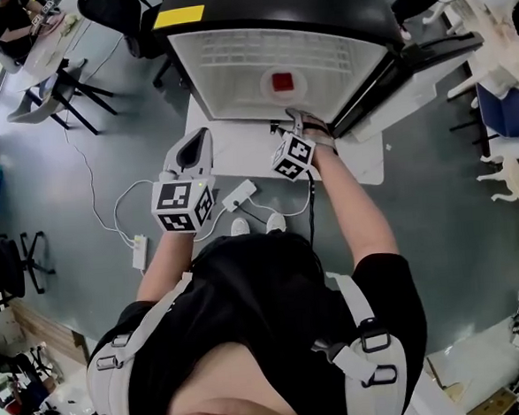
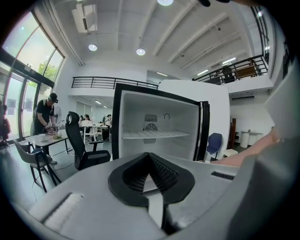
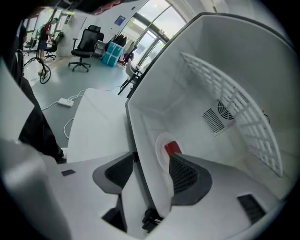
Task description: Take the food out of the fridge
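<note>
At upper centre of the head view, the fridge (image 1: 228, 9) is standing open, white inside, with its door swung to the right. A red piece of food (image 1: 284, 82) is sitting on a white plate (image 1: 267, 84) on the fridge floor, below the wire shelf (image 1: 266, 51).

Right claw (image 1: 296, 118) is reaching to the lower front edge of the opening, just short of the plate. In the right gripper view, this claw (image 3: 151, 161) is gaping wide with nothing clamped. The fridge's white front edge is showing in the gap between the jaws; contact cannot be told. The food (image 3: 172, 147) and plate (image 3: 161, 150) are lying just past the right-hand jaw, low in frame, with the shelf (image 3: 234, 103) at the right.

Left claw (image 1: 198, 137) is hanging back at left of centre, outside the fridge. In the left gripper view, this claw (image 2: 150, 159) is pressed fully closed and holding nothing, pointing at the open fridge (image 2: 159, 117) and its shelf (image 2: 154, 135).

A power strip (image 1: 238, 195) is lying on the floor between the two arms. An office chair (image 2: 77, 140) is standing left of the fridge.
</note>
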`<state>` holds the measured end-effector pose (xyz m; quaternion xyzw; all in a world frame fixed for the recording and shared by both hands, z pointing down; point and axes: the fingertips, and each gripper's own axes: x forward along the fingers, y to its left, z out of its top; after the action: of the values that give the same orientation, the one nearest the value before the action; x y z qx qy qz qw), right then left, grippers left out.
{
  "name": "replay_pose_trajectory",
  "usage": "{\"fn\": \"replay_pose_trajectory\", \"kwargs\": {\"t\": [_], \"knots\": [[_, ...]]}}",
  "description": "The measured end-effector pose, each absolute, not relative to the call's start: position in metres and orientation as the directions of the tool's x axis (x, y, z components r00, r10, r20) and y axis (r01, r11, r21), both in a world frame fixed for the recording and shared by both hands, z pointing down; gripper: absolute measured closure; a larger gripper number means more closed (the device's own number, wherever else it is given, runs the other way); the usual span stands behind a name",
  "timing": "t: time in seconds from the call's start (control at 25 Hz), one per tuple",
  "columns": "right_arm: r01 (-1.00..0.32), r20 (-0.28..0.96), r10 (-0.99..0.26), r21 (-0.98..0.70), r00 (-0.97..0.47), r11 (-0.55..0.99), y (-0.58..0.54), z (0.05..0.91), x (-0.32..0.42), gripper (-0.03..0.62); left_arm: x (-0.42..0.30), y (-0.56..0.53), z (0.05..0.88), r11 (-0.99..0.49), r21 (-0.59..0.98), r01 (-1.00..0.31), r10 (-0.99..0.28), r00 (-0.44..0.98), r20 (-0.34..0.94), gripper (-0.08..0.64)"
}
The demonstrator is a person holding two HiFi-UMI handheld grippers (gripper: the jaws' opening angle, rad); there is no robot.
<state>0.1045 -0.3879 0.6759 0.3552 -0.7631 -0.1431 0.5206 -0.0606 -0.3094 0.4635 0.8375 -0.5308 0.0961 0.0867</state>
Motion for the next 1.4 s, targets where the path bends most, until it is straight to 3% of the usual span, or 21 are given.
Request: {"fn": "replay_pose_trajectory", "kwargs": {"t": [0.24, 0.4, 0.92, 1.4], "knots": [[-0.233, 0.755, -0.639, 0.602, -0.144, 0.764, -0.411, 0.716, 0.107, 0.356, -0.084, -0.305, 0.473, -0.356, 0.04, -0.933, -0.892, 0.353, 0.282, 0.557], [-0.225, 0.822, -0.563, 0.533, -0.092, 0.816, -0.425, 0.741, 0.113, 0.291, -0.093, -0.3, 0.478, -0.329, 0.03, -0.944, -0.898, 0.322, 0.3, 0.557], [-0.136, 0.895, -0.446, 0.438, -0.033, 0.889, -0.449, 0.771, 0.119, 0.284, -0.119, -0.293, 0.492, -0.262, 0.037, -0.964, -0.904, 0.259, 0.341, 0.557], [-0.087, 0.871, -0.491, 0.488, -0.018, 0.869, -0.437, 0.768, 0.12, 0.291, -0.112, -0.3, 0.488, -0.312, 0.05, -0.949, -0.893, 0.311, 0.325, 0.557]]}}
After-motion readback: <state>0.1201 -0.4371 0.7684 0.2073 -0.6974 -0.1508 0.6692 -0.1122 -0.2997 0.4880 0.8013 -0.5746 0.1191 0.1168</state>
